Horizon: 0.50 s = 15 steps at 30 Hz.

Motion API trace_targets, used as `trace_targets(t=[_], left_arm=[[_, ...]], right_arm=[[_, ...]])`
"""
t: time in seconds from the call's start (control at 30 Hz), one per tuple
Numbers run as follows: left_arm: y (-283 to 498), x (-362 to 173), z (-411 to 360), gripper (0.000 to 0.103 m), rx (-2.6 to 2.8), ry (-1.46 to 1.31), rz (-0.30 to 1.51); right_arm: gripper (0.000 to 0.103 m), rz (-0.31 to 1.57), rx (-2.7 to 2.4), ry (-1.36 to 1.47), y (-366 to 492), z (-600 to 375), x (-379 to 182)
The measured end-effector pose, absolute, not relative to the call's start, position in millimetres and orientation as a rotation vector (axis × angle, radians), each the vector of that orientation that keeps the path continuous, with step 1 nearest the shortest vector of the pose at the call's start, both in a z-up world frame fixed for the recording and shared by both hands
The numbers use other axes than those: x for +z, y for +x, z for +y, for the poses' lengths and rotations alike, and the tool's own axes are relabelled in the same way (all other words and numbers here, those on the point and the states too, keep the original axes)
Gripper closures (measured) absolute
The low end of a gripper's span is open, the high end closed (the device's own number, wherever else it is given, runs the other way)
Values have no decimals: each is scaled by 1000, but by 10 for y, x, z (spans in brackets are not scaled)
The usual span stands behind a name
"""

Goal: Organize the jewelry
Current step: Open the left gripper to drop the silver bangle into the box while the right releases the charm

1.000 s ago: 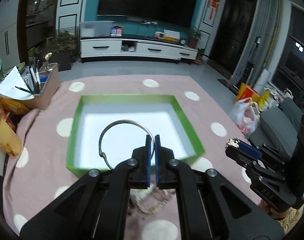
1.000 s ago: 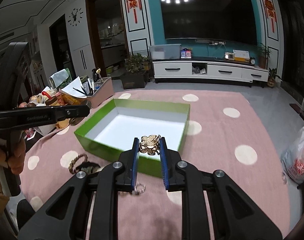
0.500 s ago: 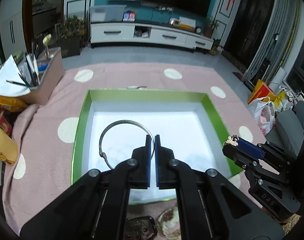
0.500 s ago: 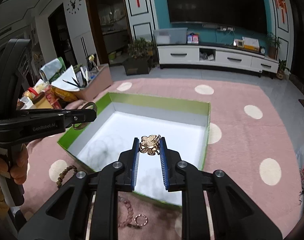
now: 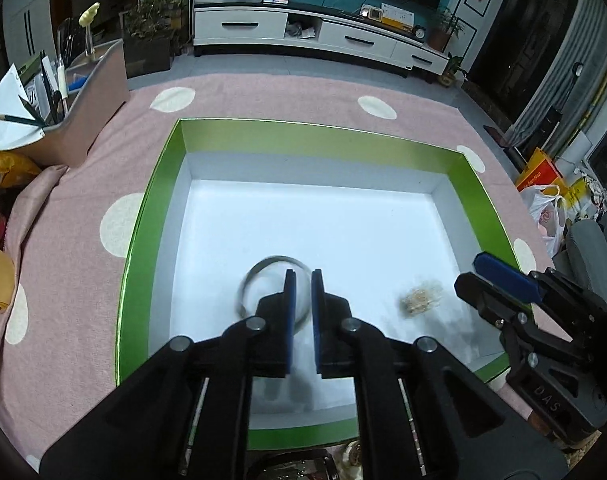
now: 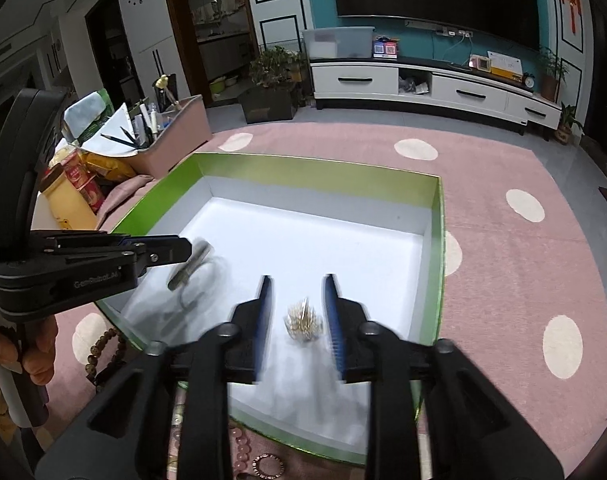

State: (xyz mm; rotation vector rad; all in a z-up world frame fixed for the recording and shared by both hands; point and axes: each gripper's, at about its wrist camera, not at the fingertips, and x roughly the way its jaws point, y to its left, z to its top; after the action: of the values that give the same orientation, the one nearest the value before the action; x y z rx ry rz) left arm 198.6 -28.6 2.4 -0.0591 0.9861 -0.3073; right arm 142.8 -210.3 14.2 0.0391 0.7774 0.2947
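A green box [image 5: 159,184] with a white floor lies on the pink dotted cloth; it also shows in the right wrist view [image 6: 435,240]. My left gripper [image 5: 299,280] is over the box with its jaws slightly apart; the silver bangle [image 5: 259,270], blurred, is loose below them, and it shows in the right wrist view [image 6: 191,266] beside the left gripper [image 6: 183,250]. My right gripper [image 6: 297,292] is open; the gold flower brooch [image 6: 303,320] is free between its jaws, blurred, over the box floor. The brooch [image 5: 421,300] also shows in the left wrist view, beside the right gripper [image 5: 487,272].
A pink organiser with pens [image 5: 83,84] and snack packets [image 6: 75,184] stand at the left. A brown bead bracelet [image 6: 103,344] and small rings [image 6: 267,464] lie on the cloth in front of the box. A plastic bag [image 5: 547,212] sits at the right.
Both grippers moved down over the box and opened. The bangle left the left gripper and the brooch left the right gripper; both are blurred inside the box.
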Motion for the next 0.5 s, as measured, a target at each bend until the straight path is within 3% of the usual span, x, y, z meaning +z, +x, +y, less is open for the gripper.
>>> trace_targets(t=[0.07, 0.2, 0.27, 0.5], left_arm=[[1973, 44, -252, 69, -303, -76, 981], [1909, 116, -155, 57, -281, -89, 961], [1829, 167, -88, 43, -270, -95, 946], [1448, 289, 188, 29, -214, -106, 917]], right_arm=[[52, 761, 285, 58, 1407, -2136, 166], [52, 741, 280, 99, 1261, -2258, 229], [52, 735, 279, 114, 1165, -2320, 255], [51, 718, 271, 159, 741, -2513, 327]])
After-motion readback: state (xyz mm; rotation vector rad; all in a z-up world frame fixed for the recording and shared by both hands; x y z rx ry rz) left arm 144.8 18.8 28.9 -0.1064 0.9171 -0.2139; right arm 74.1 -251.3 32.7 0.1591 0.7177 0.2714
